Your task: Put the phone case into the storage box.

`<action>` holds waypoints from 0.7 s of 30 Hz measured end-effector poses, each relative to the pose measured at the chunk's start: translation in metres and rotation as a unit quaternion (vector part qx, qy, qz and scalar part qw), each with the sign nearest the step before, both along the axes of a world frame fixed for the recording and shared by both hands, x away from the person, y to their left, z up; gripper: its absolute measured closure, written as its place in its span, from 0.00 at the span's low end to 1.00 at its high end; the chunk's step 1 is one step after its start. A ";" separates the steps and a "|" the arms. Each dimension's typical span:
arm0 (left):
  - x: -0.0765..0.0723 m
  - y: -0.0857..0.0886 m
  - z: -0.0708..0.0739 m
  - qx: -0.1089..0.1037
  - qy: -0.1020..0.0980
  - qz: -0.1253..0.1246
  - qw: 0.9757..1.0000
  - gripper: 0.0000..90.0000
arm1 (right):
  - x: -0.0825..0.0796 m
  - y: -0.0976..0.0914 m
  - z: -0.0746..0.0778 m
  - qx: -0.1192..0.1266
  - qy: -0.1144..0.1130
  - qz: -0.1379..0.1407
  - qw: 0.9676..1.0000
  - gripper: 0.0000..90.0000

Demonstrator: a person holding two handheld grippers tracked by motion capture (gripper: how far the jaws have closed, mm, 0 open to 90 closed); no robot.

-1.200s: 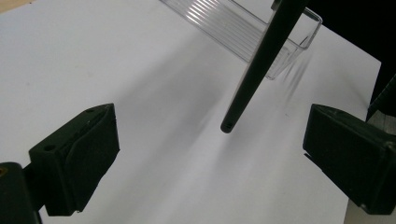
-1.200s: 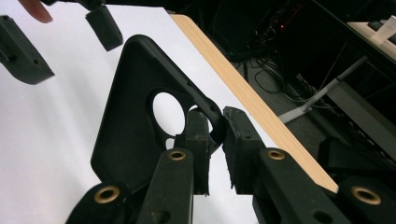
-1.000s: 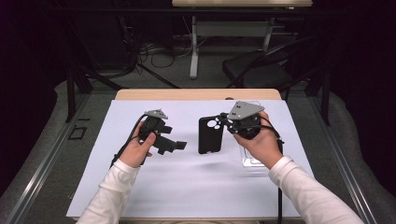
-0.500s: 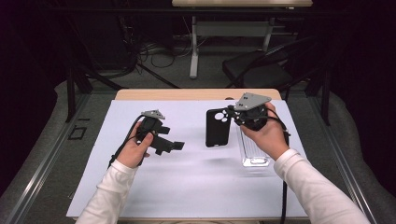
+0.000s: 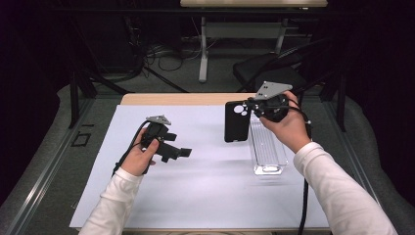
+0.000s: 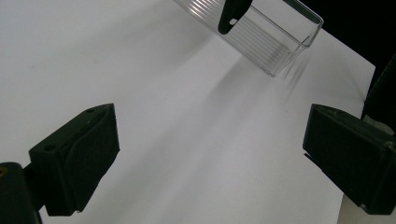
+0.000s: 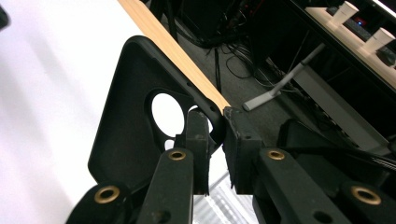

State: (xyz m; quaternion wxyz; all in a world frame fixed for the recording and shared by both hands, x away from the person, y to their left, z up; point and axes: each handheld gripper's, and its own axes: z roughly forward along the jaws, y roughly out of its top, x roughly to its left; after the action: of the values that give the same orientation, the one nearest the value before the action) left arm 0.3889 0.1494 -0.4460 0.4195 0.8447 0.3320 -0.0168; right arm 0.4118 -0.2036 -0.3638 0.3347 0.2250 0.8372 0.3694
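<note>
A black phone case point(image 5: 237, 121) with round camera cut-outs hangs upright above the table, pinched at its top edge by my right gripper point(image 5: 252, 106). In the right gripper view the two jaws clamp the case point(image 7: 135, 126) rim beside the large cut-out. The case hangs just left of a clear plastic box point(image 5: 267, 147) that lies on the white sheet. My left gripper point(image 5: 184, 153) rests low over the sheet at the left, jaws wide apart with nothing between them. In the left gripper view the clear box point(image 6: 271, 32) and the case's lower end point(image 6: 231, 16) lie ahead.
A white sheet point(image 5: 195, 196) covers the table; a strip of wooden tabletop point(image 5: 171, 99) shows at its far edge. Beyond it stand dark chair and desk legs and cables on the floor. Both forearms wear white sleeves.
My right hand has carried the phone case up and toward the far right, to beside the clear box's far end. The left hand has stayed where it was.
</note>
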 end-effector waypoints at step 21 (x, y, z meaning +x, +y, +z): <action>0.002 0.002 -0.003 0.000 0.007 0.003 1.000 0.05 | 0.007 -0.052 0.017 -0.009 0.001 -0.039 0.999 0.90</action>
State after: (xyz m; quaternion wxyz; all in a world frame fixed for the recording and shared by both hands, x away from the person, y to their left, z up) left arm 0.3906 0.1511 -0.4486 0.4171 0.8435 0.3379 -0.0215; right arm 0.4185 -0.2555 -0.3467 0.3494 0.2549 0.8315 0.3487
